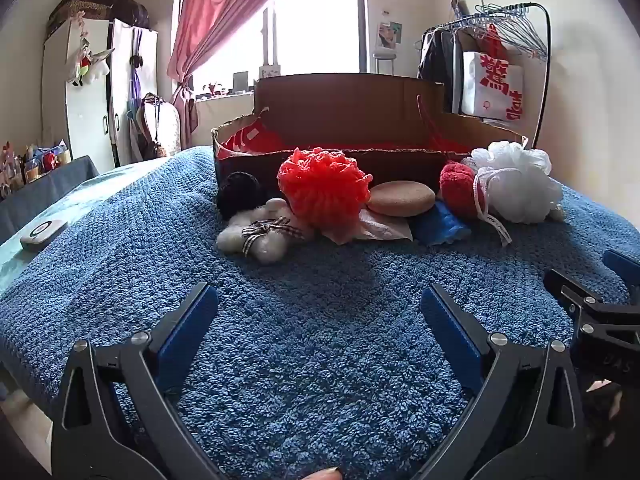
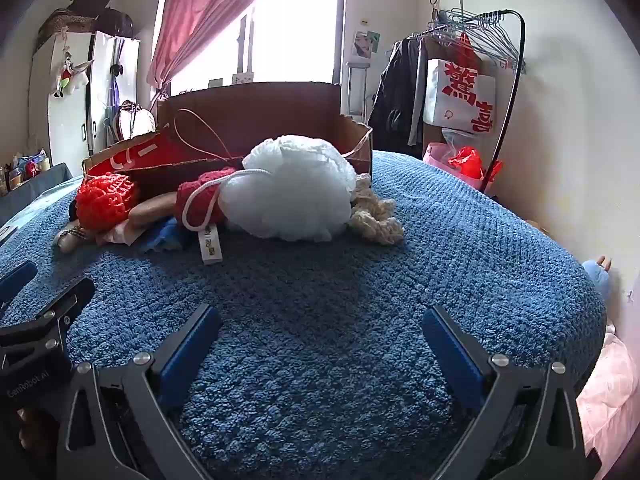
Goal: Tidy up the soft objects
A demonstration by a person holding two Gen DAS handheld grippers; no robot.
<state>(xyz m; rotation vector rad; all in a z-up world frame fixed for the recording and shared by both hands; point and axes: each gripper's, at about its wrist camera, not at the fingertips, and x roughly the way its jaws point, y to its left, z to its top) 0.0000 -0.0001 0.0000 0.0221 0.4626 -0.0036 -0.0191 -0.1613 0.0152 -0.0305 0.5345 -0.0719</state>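
Both my left gripper point(image 1: 320, 300) and right gripper point(image 2: 322, 320) gape wide, empty. Only the left view shows the plush point(image 1: 262, 232); only the right shows the cream crochet point(image 2: 376, 216) beside the white pouf point(image 2: 292, 192).

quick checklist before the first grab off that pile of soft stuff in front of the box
1. Left gripper jaws wide, nothing between them: ok.
2. Right gripper jaws wide, nothing between them: ok.
3. Blue towel bare between grippers and pile: ok.
4. Cardboard box open on top, behind the pile: ok.
5. White mesh pouf free of neighbours: not ok, its cord lies over the dark red ball.
6. Room left in the box: cannot tell.
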